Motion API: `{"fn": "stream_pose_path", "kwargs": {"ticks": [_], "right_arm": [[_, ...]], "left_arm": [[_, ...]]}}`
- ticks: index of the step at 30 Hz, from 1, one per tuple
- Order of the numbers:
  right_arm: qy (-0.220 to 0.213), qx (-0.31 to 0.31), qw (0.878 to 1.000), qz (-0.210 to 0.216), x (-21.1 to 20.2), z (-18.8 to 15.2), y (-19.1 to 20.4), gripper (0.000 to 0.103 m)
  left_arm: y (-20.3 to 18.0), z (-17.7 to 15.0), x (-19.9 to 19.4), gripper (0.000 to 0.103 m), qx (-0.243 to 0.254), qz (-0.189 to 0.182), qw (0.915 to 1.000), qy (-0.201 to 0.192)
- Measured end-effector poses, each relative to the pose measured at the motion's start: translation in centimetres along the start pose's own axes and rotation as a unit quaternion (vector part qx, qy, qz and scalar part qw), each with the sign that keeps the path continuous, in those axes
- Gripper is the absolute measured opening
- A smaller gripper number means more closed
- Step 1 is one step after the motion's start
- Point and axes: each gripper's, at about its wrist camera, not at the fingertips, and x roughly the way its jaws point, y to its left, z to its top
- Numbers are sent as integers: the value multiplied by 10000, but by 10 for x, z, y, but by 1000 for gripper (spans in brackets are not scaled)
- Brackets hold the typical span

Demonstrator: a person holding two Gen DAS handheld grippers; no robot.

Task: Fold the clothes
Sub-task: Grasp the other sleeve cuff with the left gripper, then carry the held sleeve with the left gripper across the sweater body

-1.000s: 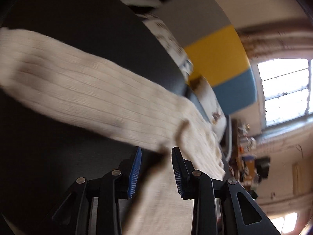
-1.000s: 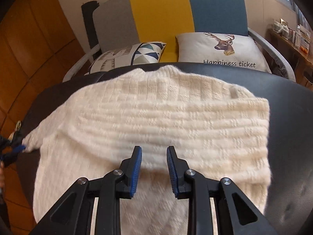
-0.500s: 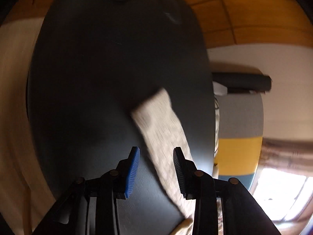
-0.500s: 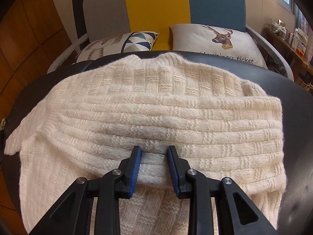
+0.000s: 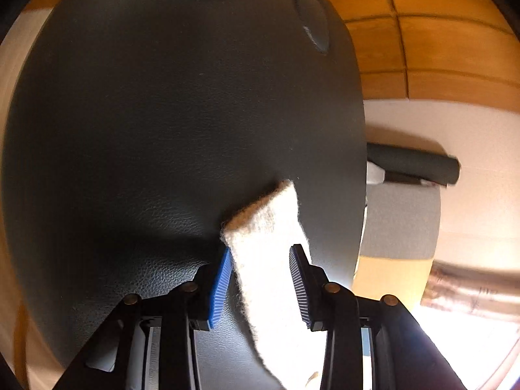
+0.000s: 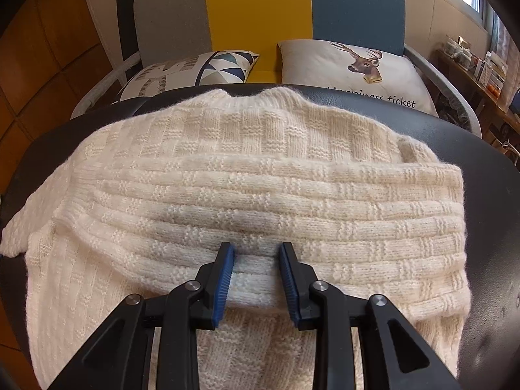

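Observation:
A cream knit sweater point(image 6: 266, 175) lies spread on a black leather table point(image 6: 494, 195), neck toward the sofa. One sleeve is folded across its body. My right gripper point(image 6: 256, 255) is open, low over the near edge of that folded sleeve, with a ridge of knit between its fingertips. In the left wrist view the other sleeve's cuff end point(image 5: 265, 224) lies on the black table point(image 5: 162, 113). My left gripper point(image 5: 260, 256) is open and straddles this sleeve just behind the cuff. The sleeve touches the left pad point(image 5: 224, 269). The right pad stands slightly apart from it.
Behind the table stands a sofa point(image 6: 260, 6) with a grey, yellow and blue back. A patterned cushion point(image 6: 195, 68) and a deer cushion point(image 6: 354, 65) lie on it. Wooden wall panels point(image 5: 438, 48) are at the left, a cluttered shelf point(image 6: 481, 65) at the right.
My left gripper has swung along the sleeve from its middle to the cuff end, staying open. My right gripper has come lower and closer onto the folded sleeve.

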Motion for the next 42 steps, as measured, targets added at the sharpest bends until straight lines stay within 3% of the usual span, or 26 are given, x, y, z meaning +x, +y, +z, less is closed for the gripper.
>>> {"fn": "stream_pose_path", "kwargs": {"ticks": [1, 2, 3, 6, 10, 14, 18, 23, 27, 32, 35, 41, 42], "right_arm": [[-2, -3, 10000, 0, 0, 0, 0, 29], [-5, -5, 10000, 0, 0, 0, 0, 29], [-6, -7, 10000, 1, 0, 0, 0, 29], [21, 29, 10000, 66, 0, 1, -3, 30], [11, -10, 9999, 141, 1, 1, -5, 30], [-10, 26, 9998, 188, 1, 1, -6, 30], [-28, 112, 9997, 233, 1, 0, -8, 30], [-44, 229, 9989, 398, -2, 5, -13, 30], [-124, 341, 9974, 623, -8, 8, -18, 30], [-374, 492, 9937, 936, -28, 6, -25, 30], [-340, 788, 9870, 1356, -28, 3, -25, 30], [-132, 1567, 9581, 2394, -20, -1, -24, 30], [-97, 1694, 9516, 2563, -18, -2, -23, 30]], "left_arm": [[-1, 0, 0, 30, 0, 75, 10000, -42], [-2, -1, 1, 12, -1, 149, 9999, -84], [-3, -1, 1, 8, -1, 224, 9997, -127], [-5, -4, 1, 6, -13, 292, 9993, -249], [-12, -11, 0, 5, -7, 19, 9994, -347], [-53, -37, 0, 5, 503, -485, 9974, -200], [-118, -82, 7, 5, 1194, -1000, 9876, 183], [-184, -162, 27, 5, 1920, -1462, 9661, 914], [-218, -240, 56, 5, 2569, -1397, 9444, 1504], [-235, -339, 103, 5, 3293, -1071, 9135, 2138], [-219, -394, 115, 5, 3635, -778, 8959, 2432], [-202, -454, 175, 8, 4091, 31, 8670, 2845], [-199, -456, 178, 11, 4064, 34, 8647, 2952]]}}
